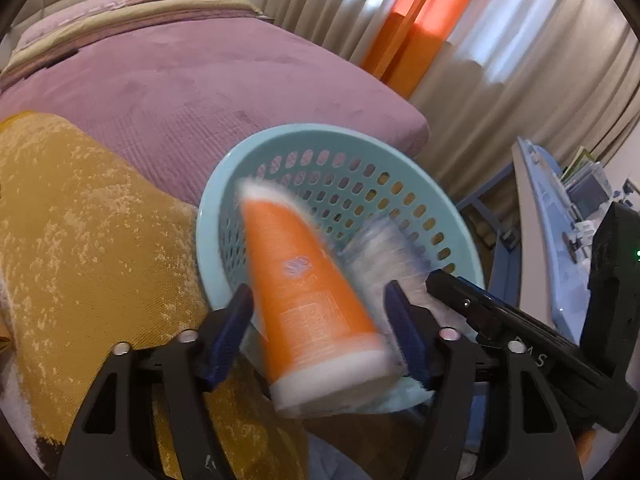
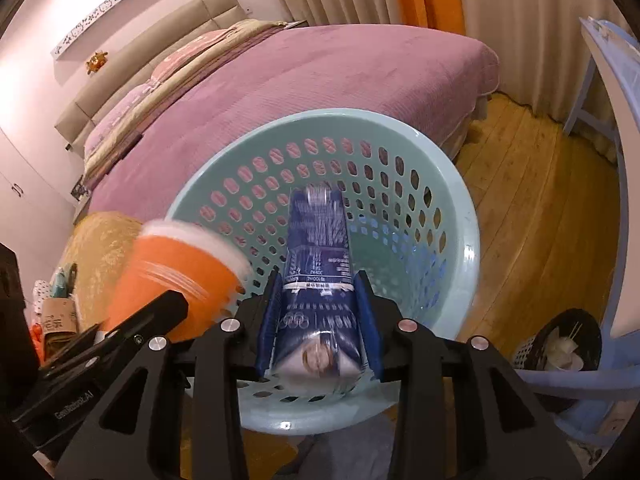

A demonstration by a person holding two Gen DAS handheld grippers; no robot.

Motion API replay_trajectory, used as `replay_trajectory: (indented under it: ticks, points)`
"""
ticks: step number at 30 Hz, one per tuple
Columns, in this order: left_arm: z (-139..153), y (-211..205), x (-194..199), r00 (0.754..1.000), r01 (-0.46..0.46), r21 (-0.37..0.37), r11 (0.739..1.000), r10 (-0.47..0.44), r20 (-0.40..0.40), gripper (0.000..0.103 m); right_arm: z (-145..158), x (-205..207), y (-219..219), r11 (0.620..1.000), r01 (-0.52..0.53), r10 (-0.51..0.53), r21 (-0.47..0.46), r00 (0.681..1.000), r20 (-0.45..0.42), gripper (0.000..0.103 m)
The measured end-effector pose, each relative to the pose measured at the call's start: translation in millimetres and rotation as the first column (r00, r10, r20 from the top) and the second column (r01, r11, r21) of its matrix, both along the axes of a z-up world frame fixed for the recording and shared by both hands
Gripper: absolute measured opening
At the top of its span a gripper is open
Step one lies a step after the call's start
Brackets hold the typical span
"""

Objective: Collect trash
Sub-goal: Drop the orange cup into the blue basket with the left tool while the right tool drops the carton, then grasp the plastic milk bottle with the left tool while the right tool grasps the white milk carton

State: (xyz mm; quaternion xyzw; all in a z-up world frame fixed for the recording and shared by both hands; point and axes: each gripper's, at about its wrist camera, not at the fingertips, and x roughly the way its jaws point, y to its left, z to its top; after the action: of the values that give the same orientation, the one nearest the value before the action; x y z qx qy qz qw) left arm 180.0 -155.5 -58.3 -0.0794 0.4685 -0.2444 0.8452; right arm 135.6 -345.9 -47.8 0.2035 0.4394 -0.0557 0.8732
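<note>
A: Status on the orange paper cup (image 1: 308, 300)?

B: It sits between my left gripper (image 1: 320, 320) jaws, over the near rim of the light-blue perforated basket (image 1: 400, 140). The jaws stand apart and I see a gap on the left pad, so I read it as let go. The cup is blurred and probably dropping. The right pad's contact is hidden behind the cup, so I can't rule out a touch there.

A: Orientation?

B: Its long axis runs away from me, tilted left in the left wrist view. The white-rimmed wide end is nearest my camera and the narrow end points into the basket.

A: Right side?

B: My right gripper (image 2: 320, 300) is clamped on a blue-wrapped bottle (image 2: 318, 264), with both pads pressed on its sides. The bottle's axis lies along my fingers. One end faces the camera and the far end points down into the basket. It's centred over the opening.

A: Step?

B: We're at the drop-off. I judge the cup is being dumped now and the bottle goes next. For the next move I part the right jaws while I'm over the middle, then pull both grippers back clear of the rim.

A: Risks?

B: The cup is near the rim edge and could clip it and fall onto the yellow blanket (image 1: 80, 220) beside the basket.

A: Surroundings?

B: A purple-covered bed (image 2: 280, 92) stands behind the basket, on a wood floor (image 2: 540, 200). A small dark bin (image 2: 560, 344) is off to the right.
</note>
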Motion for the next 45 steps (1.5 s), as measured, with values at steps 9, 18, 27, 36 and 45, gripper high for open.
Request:
replay_trajectory:
  ticks: [9, 18, 27, 36, 45]
  points:
    - [45, 37, -43, 0.994, -0.009, -0.05, 0.999, 0.015, 0.108, 0.079, 37, -25, 16, 0.998, -0.027, 0.032, -0.055, 0.994, 0.101, 0.04]
    - [99, 92, -117, 0.957, -0.077, -0.077, 0.994, 0.096, 0.275, 0.079, 76, -69, 92, 0.972, -0.163, 0.201, -0.168, 0.949, 0.243, 0.04]
    - [122, 170, -181, 0.885, -0.249, -0.064, 0.966, 0.254, 0.391, 0.079, 91, -97, 188, 0.912, -0.34, 0.397, -0.228, 0.87, 0.293, 0.043]
    - [114, 288, -213, 0.793, -0.51, -0.033, 0.86, 0.485, 0.368, 0.079, 79, -104, 289, 0.827, -0.522, 0.561, -0.208, 0.786, 0.26, 0.045]
    - [84, 361, -209, 0.757, -0.624, 0.006, 0.781, 0.603, 0.252, 0.078, 52, -89, 358, 0.783, -0.602, 0.621, -0.155, 0.765, 0.171, 0.045]
